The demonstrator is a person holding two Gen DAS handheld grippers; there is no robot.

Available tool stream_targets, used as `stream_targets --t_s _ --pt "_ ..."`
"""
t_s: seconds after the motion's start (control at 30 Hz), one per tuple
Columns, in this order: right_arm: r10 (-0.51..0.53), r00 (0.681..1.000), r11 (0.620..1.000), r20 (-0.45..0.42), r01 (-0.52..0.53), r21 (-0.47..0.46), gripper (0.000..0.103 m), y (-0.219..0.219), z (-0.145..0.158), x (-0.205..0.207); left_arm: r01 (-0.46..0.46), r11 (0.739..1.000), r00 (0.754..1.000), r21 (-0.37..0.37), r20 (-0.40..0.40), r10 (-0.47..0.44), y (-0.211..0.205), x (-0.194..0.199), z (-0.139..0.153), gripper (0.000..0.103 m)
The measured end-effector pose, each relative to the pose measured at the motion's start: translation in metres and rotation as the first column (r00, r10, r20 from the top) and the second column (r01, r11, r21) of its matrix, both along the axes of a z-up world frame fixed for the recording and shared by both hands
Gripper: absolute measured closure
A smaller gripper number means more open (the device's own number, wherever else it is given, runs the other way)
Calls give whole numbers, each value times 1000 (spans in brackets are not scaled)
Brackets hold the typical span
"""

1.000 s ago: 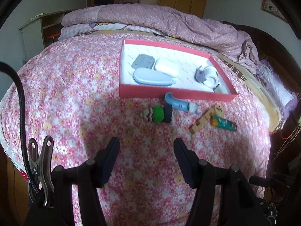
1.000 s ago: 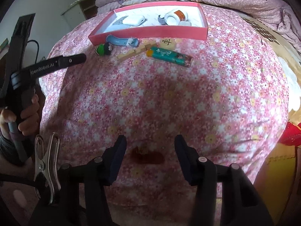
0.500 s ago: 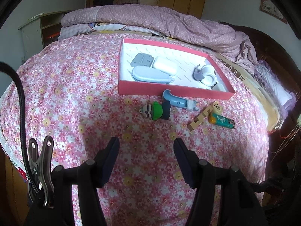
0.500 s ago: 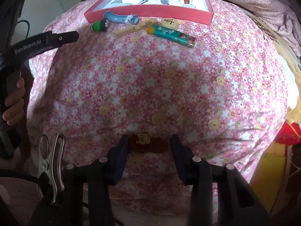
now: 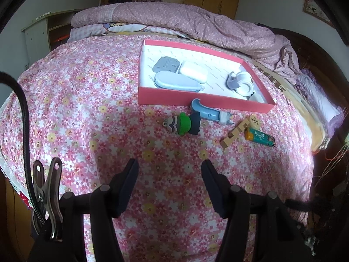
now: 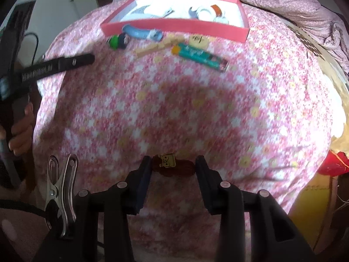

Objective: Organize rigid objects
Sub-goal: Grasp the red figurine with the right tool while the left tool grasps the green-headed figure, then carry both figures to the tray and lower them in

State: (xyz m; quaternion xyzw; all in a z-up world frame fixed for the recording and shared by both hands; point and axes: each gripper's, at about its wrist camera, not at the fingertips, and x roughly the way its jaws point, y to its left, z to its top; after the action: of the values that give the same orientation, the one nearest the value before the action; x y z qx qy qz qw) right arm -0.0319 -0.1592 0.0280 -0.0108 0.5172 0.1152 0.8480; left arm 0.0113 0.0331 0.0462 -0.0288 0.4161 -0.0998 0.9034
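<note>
A red tray with a white floor lies on the floral bedspread and holds several grey and white items. In front of it lie a green figure, a blue tool, a wooden piece, a round wooden token and a teal lighter. My left gripper is open and empty, well short of them. My right gripper is shut on a small brown toy with a yellow face, held between its fingertips above the bedspread. The tray is far ahead of it.
A rolled pink quilt lies behind the tray. A shelf unit stands at the left, wardrobes at the back. The bed's edge drops off on the right. The left gripper's handle and a hand show in the right wrist view.
My right gripper has closed on the brown toy and lifted it; its view is blurred from motion. My left gripper has drawn back a little and stays open.
</note>
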Motion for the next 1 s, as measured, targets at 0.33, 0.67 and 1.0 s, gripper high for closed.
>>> stream_targets --t_s 0.33,0.67,1.0 --pt "-64 992 997 110 61 36 61 -10 5 37 4 1000 1000 -2 17 -4 -17 31 -1 40" --pt "-76 981 997 178 72 33 61 -9 -9 34 -30 994 999 103 48 26 -42 57 -18 40" --pt "-76 974 996 212 66 52 60 -14 -12 28 -34 991 997 127 78 25 -46 52 -18 50"
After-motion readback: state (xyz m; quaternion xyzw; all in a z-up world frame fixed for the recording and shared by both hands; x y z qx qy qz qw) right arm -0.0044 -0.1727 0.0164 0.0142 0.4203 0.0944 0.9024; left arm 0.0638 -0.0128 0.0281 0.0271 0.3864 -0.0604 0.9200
